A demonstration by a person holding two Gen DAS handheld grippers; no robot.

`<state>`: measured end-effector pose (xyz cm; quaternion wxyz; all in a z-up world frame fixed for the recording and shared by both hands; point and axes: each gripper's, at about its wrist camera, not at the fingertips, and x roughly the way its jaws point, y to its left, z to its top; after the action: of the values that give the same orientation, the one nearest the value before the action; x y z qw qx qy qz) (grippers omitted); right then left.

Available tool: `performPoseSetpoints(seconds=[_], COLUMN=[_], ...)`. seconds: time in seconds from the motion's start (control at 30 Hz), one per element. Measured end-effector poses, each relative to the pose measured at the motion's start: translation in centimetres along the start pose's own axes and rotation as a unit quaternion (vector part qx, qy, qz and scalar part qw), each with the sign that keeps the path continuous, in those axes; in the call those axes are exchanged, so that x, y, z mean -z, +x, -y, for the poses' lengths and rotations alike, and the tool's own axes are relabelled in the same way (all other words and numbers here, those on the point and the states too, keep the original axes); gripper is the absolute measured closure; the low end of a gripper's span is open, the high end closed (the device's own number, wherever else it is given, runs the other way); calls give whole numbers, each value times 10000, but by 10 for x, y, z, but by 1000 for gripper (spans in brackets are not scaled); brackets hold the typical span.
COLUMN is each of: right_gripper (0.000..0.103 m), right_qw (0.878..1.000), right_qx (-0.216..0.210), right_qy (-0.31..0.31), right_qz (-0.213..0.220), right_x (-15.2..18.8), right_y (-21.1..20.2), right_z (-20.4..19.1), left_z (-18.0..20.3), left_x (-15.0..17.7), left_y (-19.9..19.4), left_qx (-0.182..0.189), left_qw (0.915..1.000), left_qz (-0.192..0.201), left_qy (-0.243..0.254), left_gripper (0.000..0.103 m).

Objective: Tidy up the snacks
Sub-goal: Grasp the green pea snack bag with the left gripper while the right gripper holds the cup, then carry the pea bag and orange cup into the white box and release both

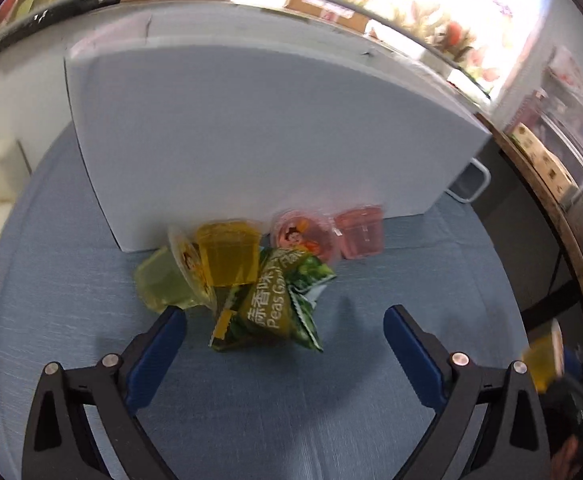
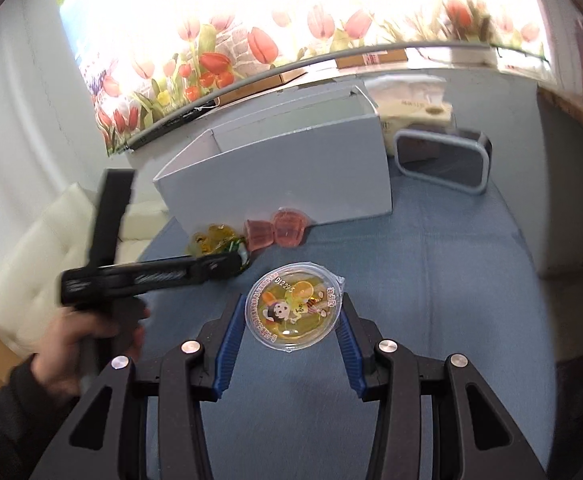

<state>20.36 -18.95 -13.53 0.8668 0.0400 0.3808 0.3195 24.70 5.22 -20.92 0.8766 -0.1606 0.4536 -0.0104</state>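
My left gripper (image 1: pixel 285 320) is open just above the blue cloth, its fingers either side of a green peas packet (image 1: pixel 275 304). Behind the packet lie a yellow jelly cup (image 1: pixel 227 256), a pale green jelly cup (image 1: pixel 163 284) and two pink jelly cups (image 1: pixel 307 236) against the white box (image 1: pixel 251 128). My right gripper (image 2: pixel 291 312) is shut on an orange jelly cup (image 2: pixel 293 306), lid facing the camera, held above the cloth. The same cup shows at the right edge of the left wrist view (image 1: pixel 543 360).
The white box (image 2: pixel 291 160) is open-topped and stands on the blue-covered table (image 2: pixel 451 280). A grey-rimmed dark container (image 2: pixel 443 160) lies on its side right of the box. A white sofa (image 2: pixel 31 248) is at the left. The left gripper's body (image 2: pixel 151 276) crosses the right wrist view.
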Motion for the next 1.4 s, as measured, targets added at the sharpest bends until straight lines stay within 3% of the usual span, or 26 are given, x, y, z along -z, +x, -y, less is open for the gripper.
performPoseSetpoints(seconds=[0.13, 0.27, 0.4, 0.6, 1.13, 1.4], right_gripper=[54, 54, 54, 54, 54, 54], right_qw=[10000, 9999, 9998, 9996, 9988, 9976], right_qx=[11, -104, -143, -168, -302, -382], right_qy=[-26, -3, -64, -139, -258, -383], right_qz=[33, 96, 134, 162, 293, 424], right_x=[7, 9, 10, 9, 1, -21], right_y=[-5, -11, -15, -18, -27, -26], right_z=[-1, -3, -8, -14, -32, -42], left_z=[3, 7, 16, 17, 19, 33], left_x=[-2, -6, 0, 11, 33, 4], left_y=[10, 14, 13, -3, -98, -127], left_qx=[-306, -668, -630, -425, 265, 236], left_qw=[9995, 9975, 9974, 9985, 9962, 9908], left_qz=[106, 235, 204, 169, 561, 966], left_qy=[8, 72, 276, 317, 616, 913], left_gripper=[4, 22, 43, 54, 54, 54])
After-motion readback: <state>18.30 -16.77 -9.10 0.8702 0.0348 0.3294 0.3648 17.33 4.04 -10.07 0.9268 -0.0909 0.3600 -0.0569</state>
